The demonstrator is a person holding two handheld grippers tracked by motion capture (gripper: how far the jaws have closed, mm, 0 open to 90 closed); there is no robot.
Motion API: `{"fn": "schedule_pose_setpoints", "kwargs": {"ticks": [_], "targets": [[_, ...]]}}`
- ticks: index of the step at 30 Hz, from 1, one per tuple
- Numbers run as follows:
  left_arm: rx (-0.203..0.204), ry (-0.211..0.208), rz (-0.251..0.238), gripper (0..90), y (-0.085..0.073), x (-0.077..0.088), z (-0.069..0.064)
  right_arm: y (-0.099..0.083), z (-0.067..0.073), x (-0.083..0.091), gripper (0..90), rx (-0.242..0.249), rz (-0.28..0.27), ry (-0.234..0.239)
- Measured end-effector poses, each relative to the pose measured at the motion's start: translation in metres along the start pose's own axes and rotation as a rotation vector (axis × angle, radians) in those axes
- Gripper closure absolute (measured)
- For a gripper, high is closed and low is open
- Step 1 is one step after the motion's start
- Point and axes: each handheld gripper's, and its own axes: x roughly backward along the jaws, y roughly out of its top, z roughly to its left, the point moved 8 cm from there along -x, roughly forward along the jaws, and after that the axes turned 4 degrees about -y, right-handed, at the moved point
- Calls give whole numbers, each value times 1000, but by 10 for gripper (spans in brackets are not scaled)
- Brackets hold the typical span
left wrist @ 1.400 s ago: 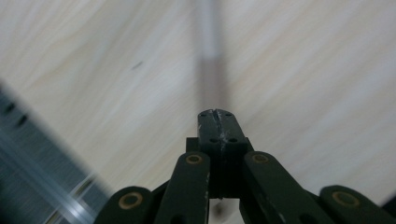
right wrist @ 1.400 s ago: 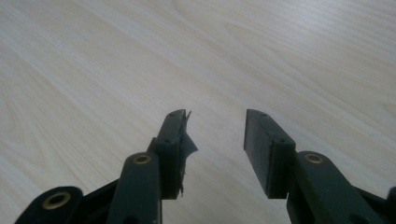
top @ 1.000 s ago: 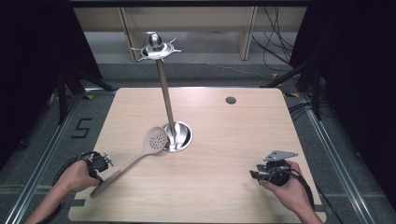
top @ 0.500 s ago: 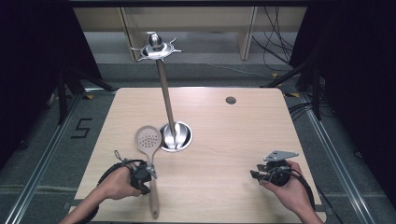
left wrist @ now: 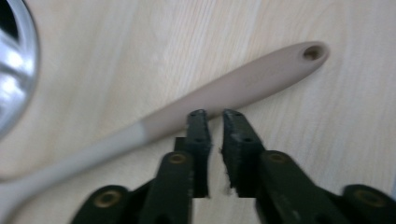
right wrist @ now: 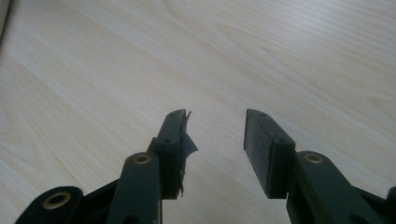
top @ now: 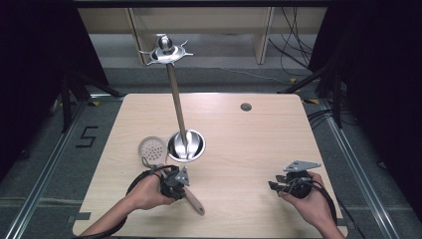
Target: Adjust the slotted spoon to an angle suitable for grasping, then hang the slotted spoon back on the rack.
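My left tongs (left wrist: 213, 114) sit nearly pressed together, a thin slit between the jaws, their tips at the near edge of the skimmer spoon (top: 171, 172) handle without gripping it. The spoon lies flat on the desk (top: 259, 139): its perforated head (top: 152, 148) is just beside the shiny round base (top: 186, 145) of the utensil stand (top: 175, 102), and its beige handle (left wrist: 233, 88) runs back toward me, the hanging hole (left wrist: 312, 52) at the free end. My right tongs (right wrist: 215, 122) are spread and empty, hovering low over bare wood well apart from the spoon. I judge the step to be a pickup of the spoon, probably for hanging on the stand's hooked crown (top: 165, 50). To do it well I'd spread the left jaws wider, straddle the handle squarely across its width, drop until both pads flank it, then close firmly. Gripping near the middle should leave the hole clear for a hook.
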Motion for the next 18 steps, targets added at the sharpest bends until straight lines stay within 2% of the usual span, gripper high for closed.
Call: {"fn": "schedule_pose_setpoints", "kwargs": {"ticks": [1, 2, 3, 4, 5, 6, 7, 8, 13, 14, 15, 16, 17, 18], "targets": [[2, -2, -42, 731, 2, 3, -2, 0, 0, 0, 597, 0, 0, 0], [-32, 3, -39, 684, 1, 7, 0, -1, -3, 3, 597, 18, 27, 4], [-63, 26, -39, 627, 0, 11, 3, -3, -1, 5, 597, -26, 46, 6], [-92, 41, -30, 565, -1, 14, 7, -3, -3, 4, 597, -14, 31, 2], [-111, 48, -15, 484, -2, 17, 10, -5, -2, 7, 596, -32, 52, 8], [-127, 57, -10, 484, -2, 19, 14, -5, -2, 7, 596, -32, 52, 8], [-132, 65, -17, 450, -1, 20, 17, -4, -3, 6, 596, -18, 30, 0], [-124, 48, -5, 420, -1, 22, 18, -4, -5, 7, 596, 3, 28, -7], [-115, 49, -28, 344, 6, 24, 21, 0, -3, 10, 591, 1, 27, -27], [-122, 46, -33, 334, 7, 25, 20, 2, -1, 11, 591, -24, 25, -22], [-117, 47, -55, 323, 9, 25, 18, 2, -2, 9, 590, -1, 22, -24], [-91, 40, -99, 315, 12, 22, 14, 3, 1, 9, 590, -16, 27, -18], [-135, 43, -56, 302, 9, 23, 17, 3, 1, 7, 589, 3, 18, -15], [-136, 41, -60, 302, 10, 21, 16, 3, 1, 7, 589, 3, 18, -15]]}}
